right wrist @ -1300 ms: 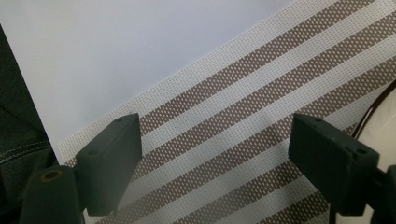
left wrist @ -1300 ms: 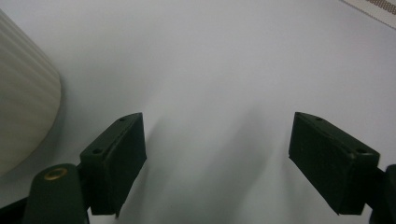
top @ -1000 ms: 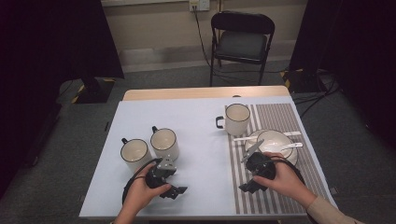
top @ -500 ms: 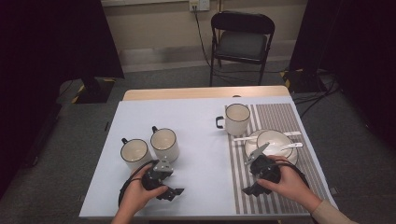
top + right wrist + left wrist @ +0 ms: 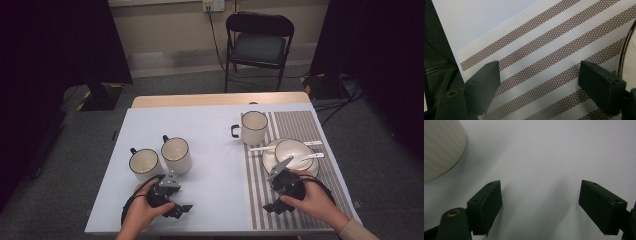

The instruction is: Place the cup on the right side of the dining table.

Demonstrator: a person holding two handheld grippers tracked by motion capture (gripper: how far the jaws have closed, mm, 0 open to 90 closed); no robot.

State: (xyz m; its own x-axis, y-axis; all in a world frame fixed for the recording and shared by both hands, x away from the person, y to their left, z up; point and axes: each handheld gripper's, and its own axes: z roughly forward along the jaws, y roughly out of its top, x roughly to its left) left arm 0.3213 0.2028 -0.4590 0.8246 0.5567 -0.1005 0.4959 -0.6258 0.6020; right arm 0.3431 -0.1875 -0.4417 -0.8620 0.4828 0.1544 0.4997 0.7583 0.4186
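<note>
**Near the front edge, both tools apart over bare table and mat**

Near the table's front edge I hold my left gripper (image 5: pixel 182 208) low over the pale sheet, jaws wide apart with nothing between them; my right gripper (image 5: pixel 276 206) sits the same way over the striped placemat (image 5: pixel 295 120), jaws spread and empty.

Nearest my left tool are two white mugs (image 5: pixel 176 154) with dark rims, standing upright just beside each other, mouths up. One ribbed mug wall (image 5: pixel 441 147) shows at the edge of my left gripper view. Nearest my right tool is the white bowl (image 5: pixel 294 150) on its plate (image 5: pixel 267 161), with spoons (image 5: pixel 309 157) lying roughly crosswise, long axes running left to right across the mat.

I judge these as glazed ceramic: stiff, fairly heavy, slick, and likely to chip if knocked. For a mug I would pinch the wall across the rim, or take the handle; the nearer mug's handle (image 5: pixel 133 150) points to the far left, though the other's is hard to make out from here. The third mug (image 5: pixel 253 127) turns its handle left
</note>
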